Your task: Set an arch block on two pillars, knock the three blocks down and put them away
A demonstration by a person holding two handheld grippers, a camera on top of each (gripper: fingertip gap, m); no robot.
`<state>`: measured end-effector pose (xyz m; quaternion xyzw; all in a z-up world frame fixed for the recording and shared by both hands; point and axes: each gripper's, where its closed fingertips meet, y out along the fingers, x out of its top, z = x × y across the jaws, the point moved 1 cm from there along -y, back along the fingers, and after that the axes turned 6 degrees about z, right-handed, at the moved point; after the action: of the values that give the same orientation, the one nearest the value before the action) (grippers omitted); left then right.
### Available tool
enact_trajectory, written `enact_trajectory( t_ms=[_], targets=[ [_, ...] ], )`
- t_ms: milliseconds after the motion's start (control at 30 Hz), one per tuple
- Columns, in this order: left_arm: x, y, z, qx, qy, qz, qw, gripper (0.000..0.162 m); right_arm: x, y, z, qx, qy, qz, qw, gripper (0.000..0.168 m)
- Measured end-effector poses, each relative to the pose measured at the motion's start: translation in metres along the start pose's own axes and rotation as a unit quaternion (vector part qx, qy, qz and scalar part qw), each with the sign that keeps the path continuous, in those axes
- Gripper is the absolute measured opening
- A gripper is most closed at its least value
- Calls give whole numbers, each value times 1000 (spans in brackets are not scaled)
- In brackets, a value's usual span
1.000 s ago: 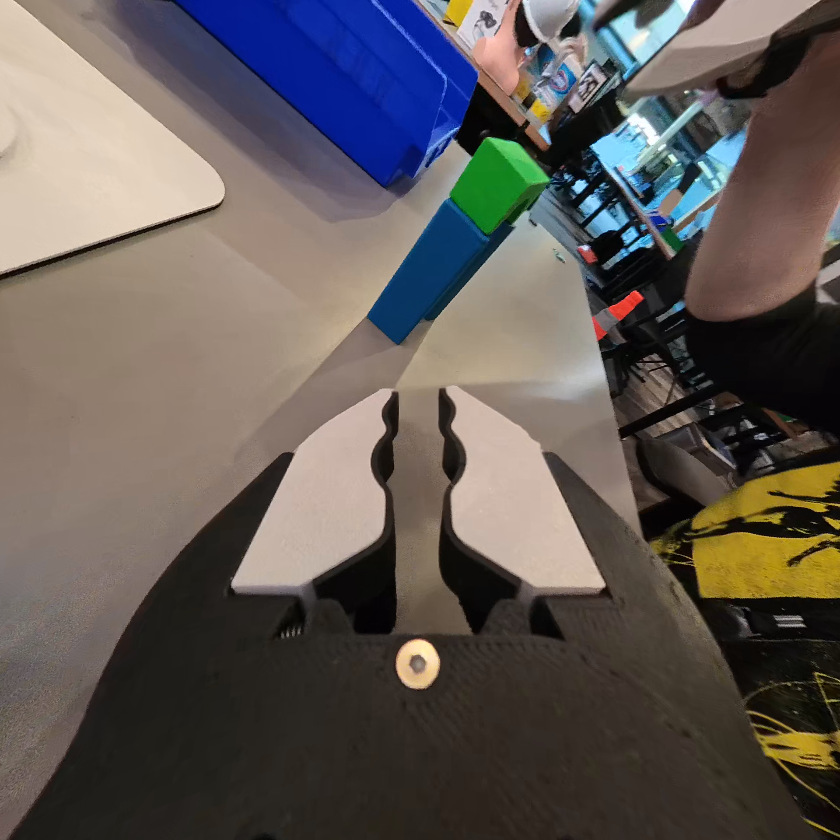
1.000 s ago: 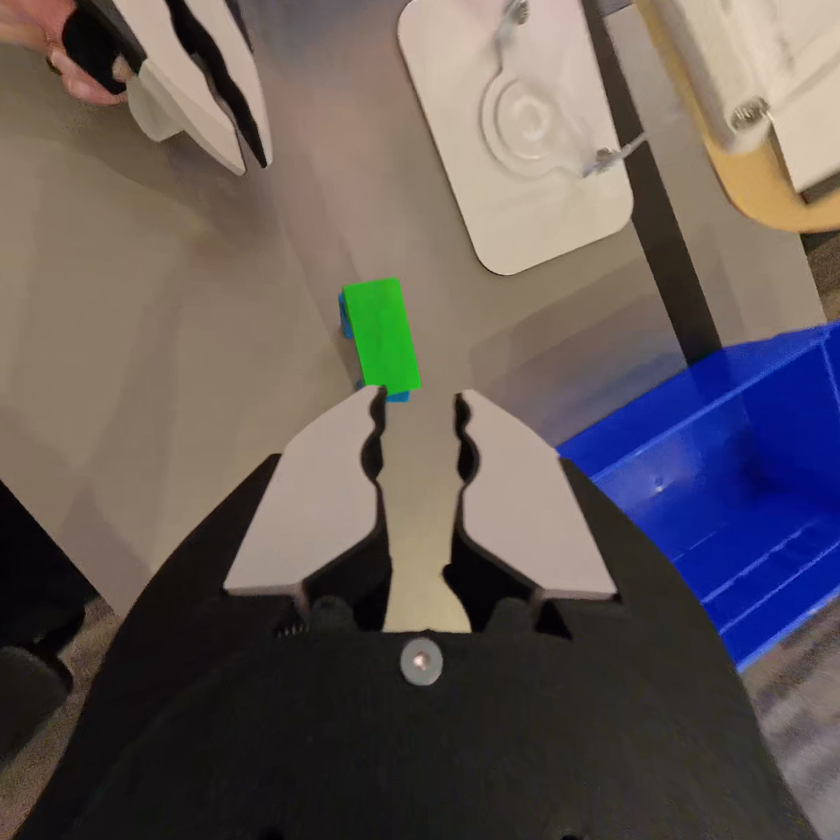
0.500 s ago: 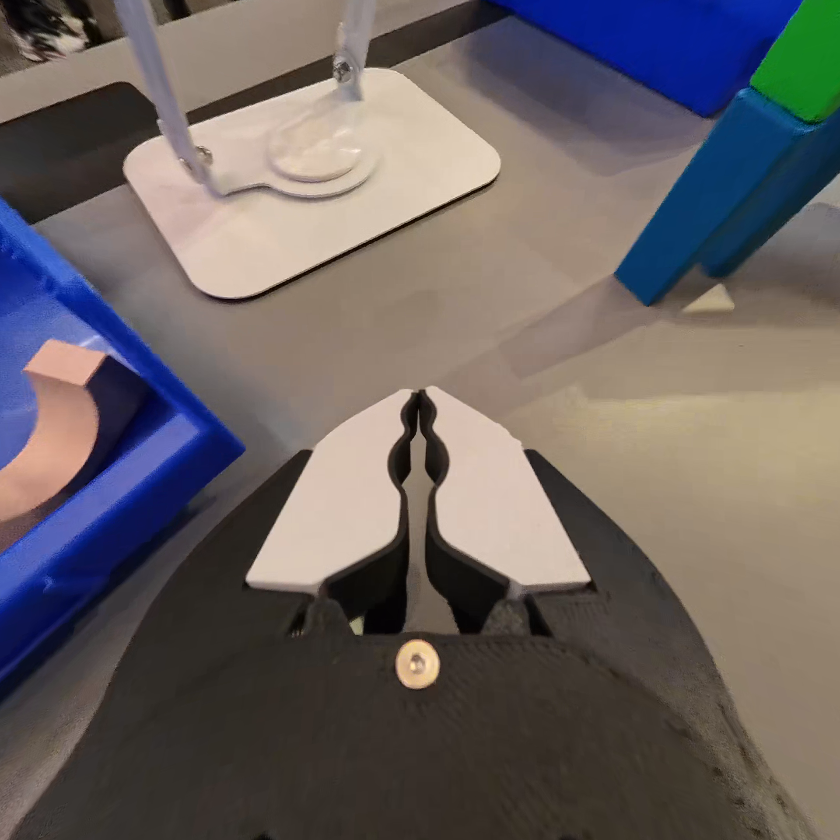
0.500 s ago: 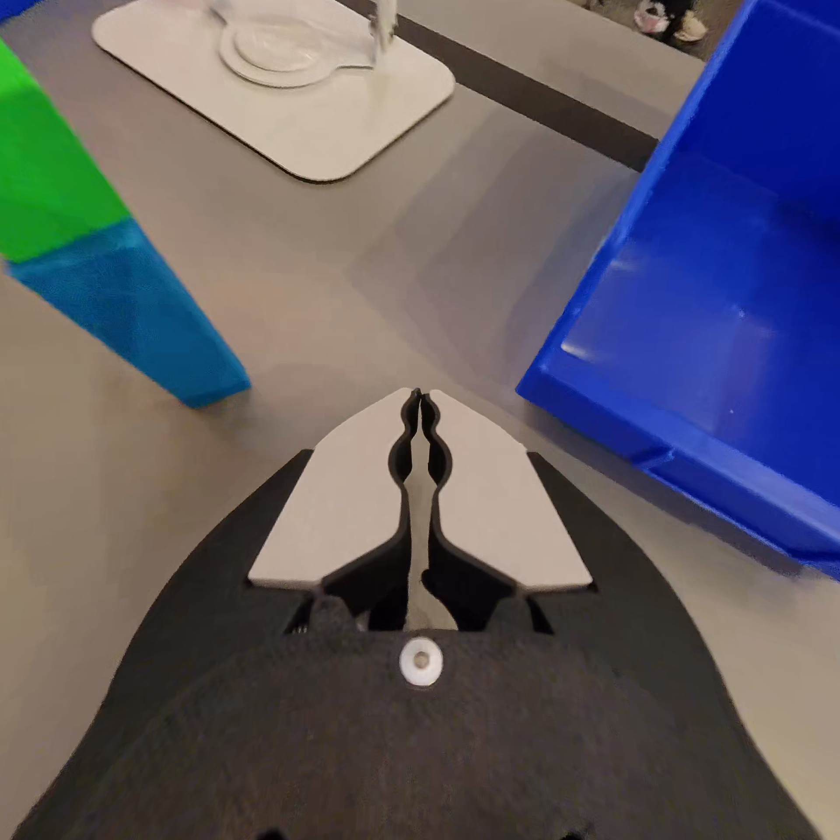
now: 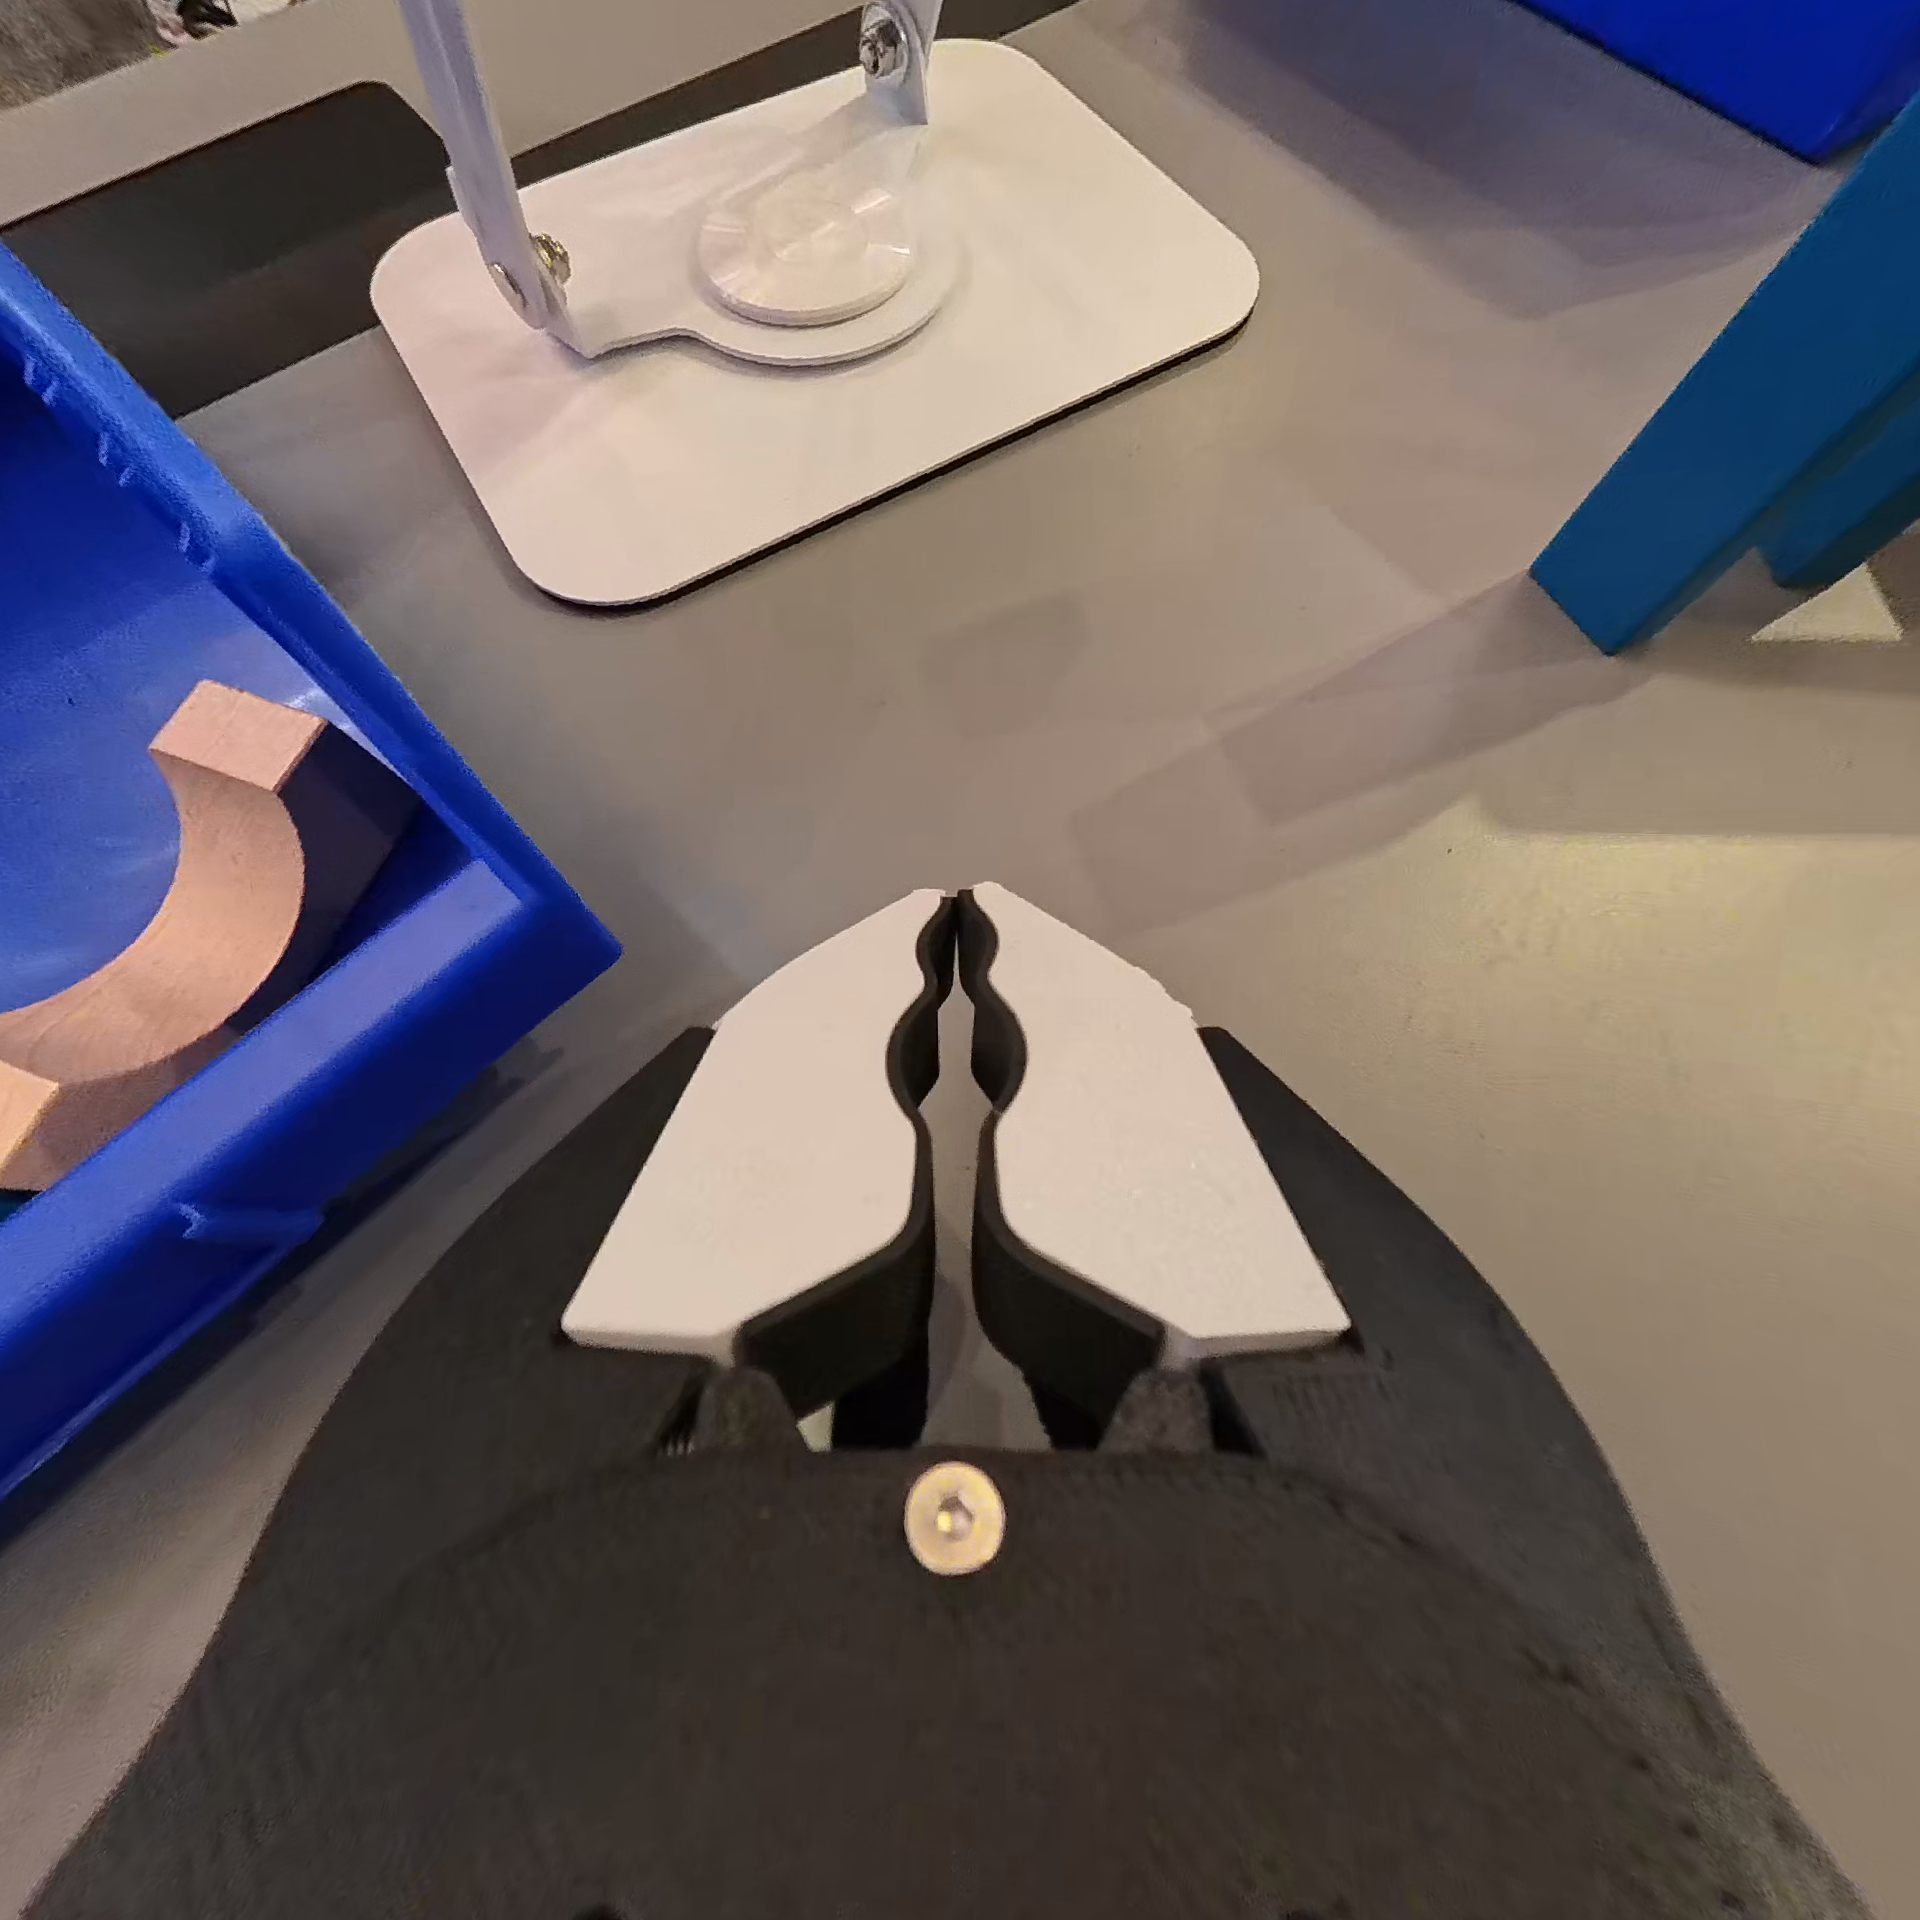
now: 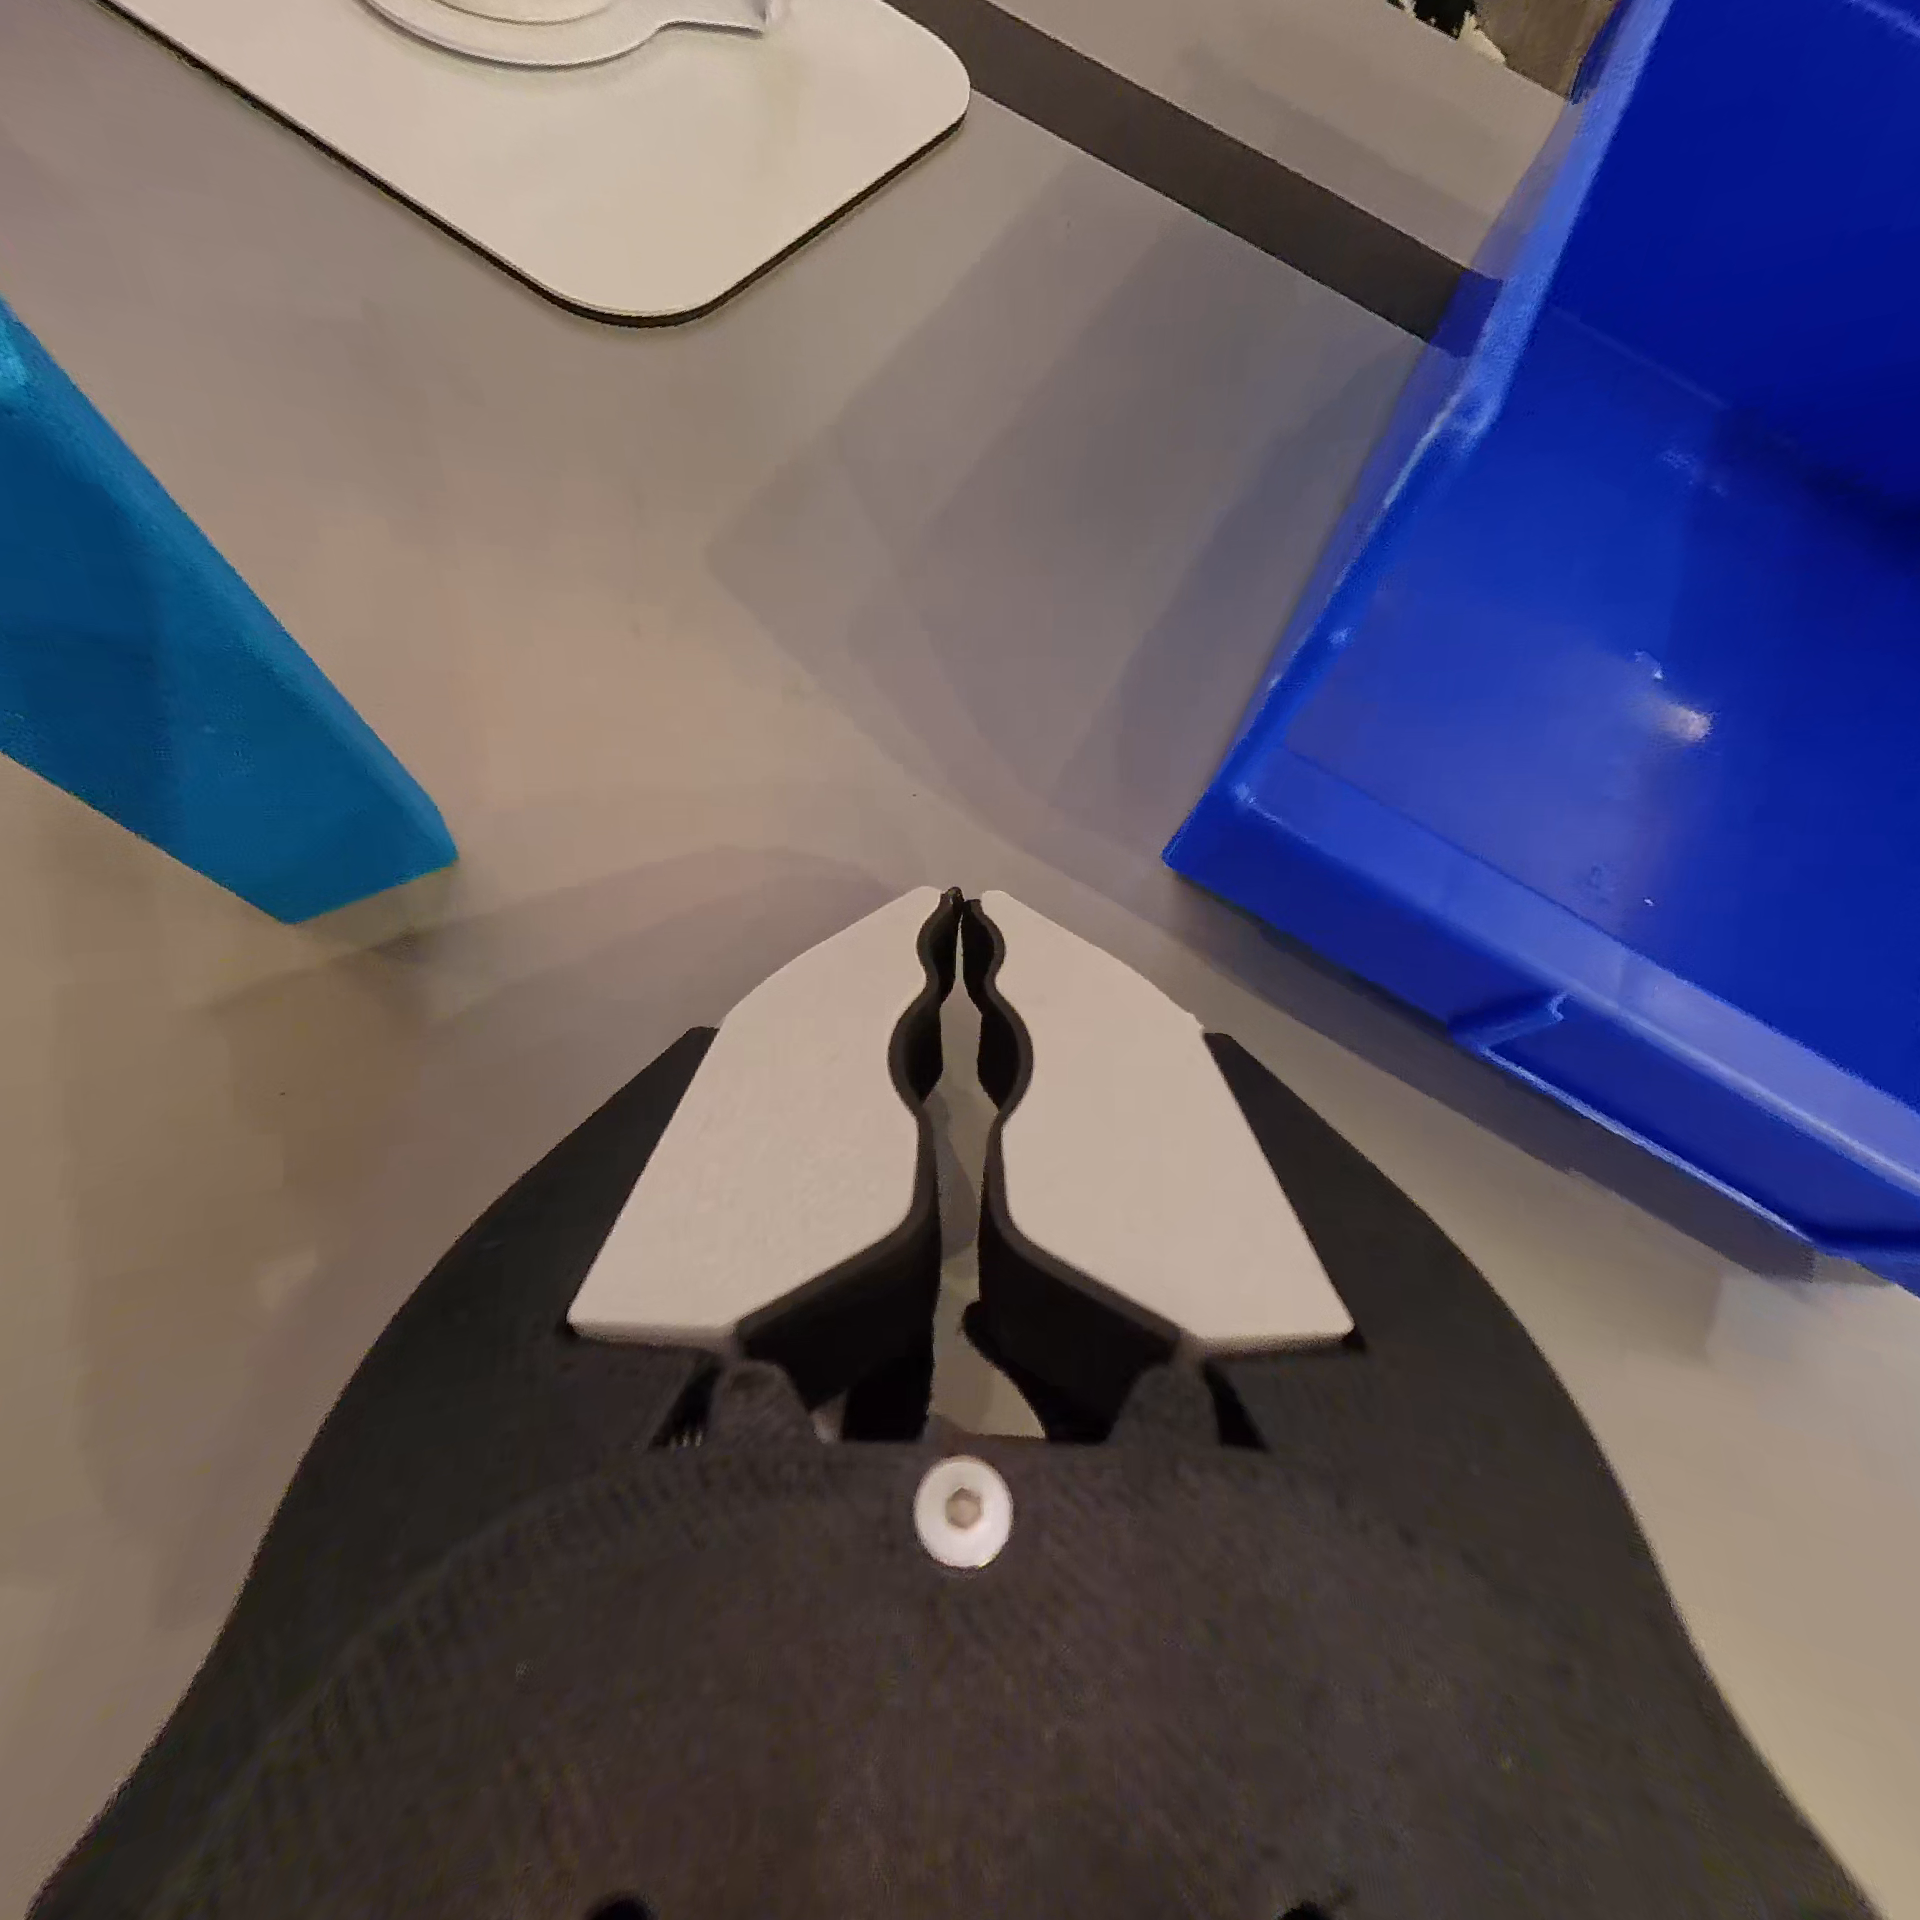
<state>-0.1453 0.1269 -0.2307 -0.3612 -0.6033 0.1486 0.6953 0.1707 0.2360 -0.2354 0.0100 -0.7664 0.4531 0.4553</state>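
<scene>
1. Blue plastic bins flank the grey counter (image 5: 1247, 831): one open blue storage bin (image 5: 312, 1039) at the left in the left wrist view, and another blue plastic bin (image 6: 1558, 727) at the right in the right wrist view.
2. Inside the left-hand bin lies a pale wooden arch block (image 5: 197, 925), curved side showing, against the bin's near wall; that block looks put away.
3. Two blue rectangular pillar blocks (image 5: 1766, 416) stand upright on the counter at the right edge of the left wrist view, close side by side. One blue pillar face (image 6: 177, 675) fills the left of the right wrist view. Their tops are out of frame, so whether anything rests on them cannot be told.
4. The left hand-held gripper (image 5: 956, 904) has its fingers pressed together on nothing, low over bare counter between bin and pillars.
5. The right hand-held gripper (image 6: 961, 904) is likewise closed and empty, between the pillars and its bin.
6. Closed tips on either side of the pillars probably suit a push to topple them.
7. A white flat stand base (image 5: 810, 343) with a metal arm sits beyond, clear of both.
</scene>
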Motion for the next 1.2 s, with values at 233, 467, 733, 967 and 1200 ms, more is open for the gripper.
enact_trajectory(
  t_ms=[233,467,733,967,1200],
  targets=[
    [-2,-6,12,0,-27,-11,1000,0,-2,-5,-7,-4,36,1,999,0],
    [1,-10,16,-30,-62,-28,997,0,53,4,47,23,-14,3,1000,0],
    [0,-14,24,-25,-69,-38,997,0,95,26,117,50,-85,-14,995,0],
    [-2,-11,22,-34,-69,-25,997,0,79,8,119,130,-128,-20,983,13],
    [-3,-9,19,-34,-56,-16,998,0,30,-36,156,281,-329,40,901,62]
  ],
)
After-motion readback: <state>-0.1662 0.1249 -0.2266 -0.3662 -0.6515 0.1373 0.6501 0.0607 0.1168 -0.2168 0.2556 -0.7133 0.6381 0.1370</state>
